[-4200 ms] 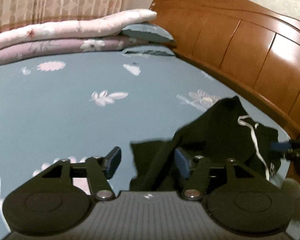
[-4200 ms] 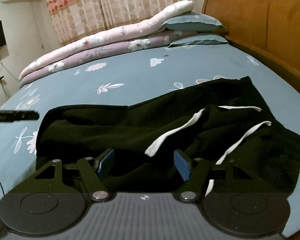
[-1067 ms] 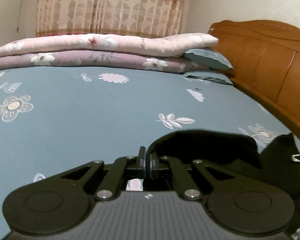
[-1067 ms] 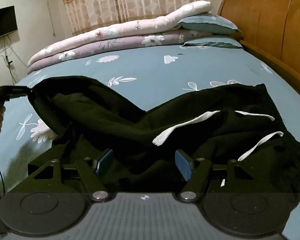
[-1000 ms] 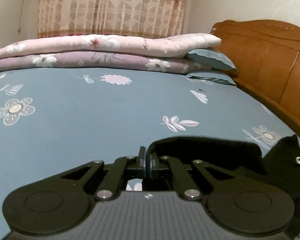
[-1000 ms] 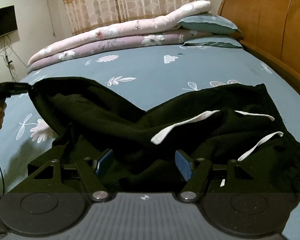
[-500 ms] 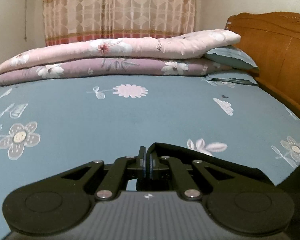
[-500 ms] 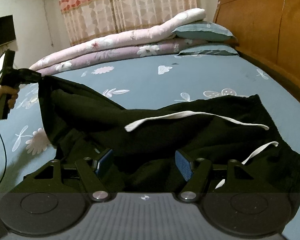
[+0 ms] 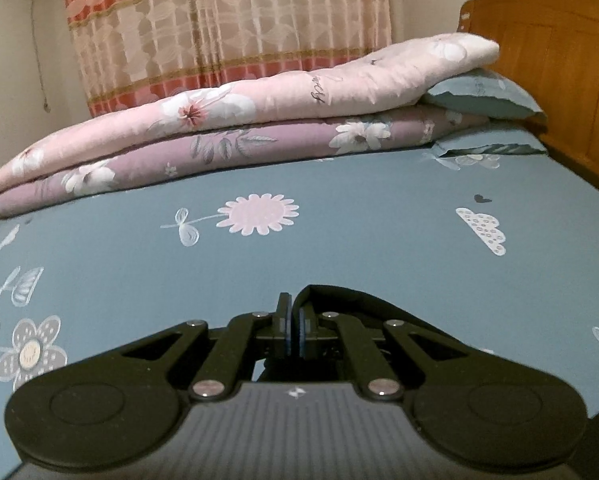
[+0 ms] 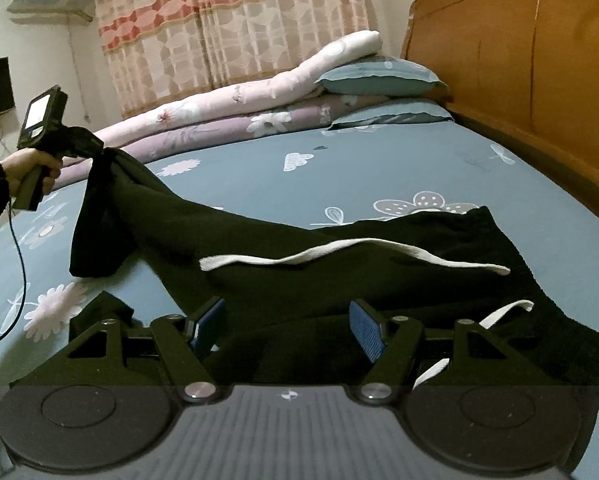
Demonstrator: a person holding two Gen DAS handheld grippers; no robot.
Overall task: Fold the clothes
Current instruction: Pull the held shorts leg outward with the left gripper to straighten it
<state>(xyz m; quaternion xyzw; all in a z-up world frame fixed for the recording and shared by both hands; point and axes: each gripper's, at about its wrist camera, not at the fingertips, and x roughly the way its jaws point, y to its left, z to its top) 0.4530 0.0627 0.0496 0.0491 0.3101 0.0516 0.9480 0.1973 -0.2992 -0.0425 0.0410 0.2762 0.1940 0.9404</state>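
Note:
Black trousers [image 10: 339, 276] with a white drawstring [image 10: 339, 254] lie across the blue flowered bedsheet [image 10: 359, 168]. One leg end is lifted off the bed at the far left, where my left gripper [image 10: 99, 148] is shut on it, held by a hand [image 10: 27, 168]. In the left wrist view the left gripper [image 9: 294, 320] has its pads pressed together on a black fabric fold [image 9: 359, 308]. My right gripper [image 10: 285, 326] stands open just above the trousers' near edge, with dark cloth below its fingers and nothing clamped.
Folded pink and purple quilts [image 9: 239, 120] and blue pillows [image 10: 379, 74] lie at the far side of the bed. A wooden headboard [image 10: 519, 60] runs along the right. A cable [image 10: 15, 264] hangs from the left gripper. Curtains [image 9: 227, 24] hang behind.
My left gripper, shut on the trouser leg, has raised and carried it further left and away, stretching the leg out. The drawstring has flattened. My right gripper has stayed open and low.

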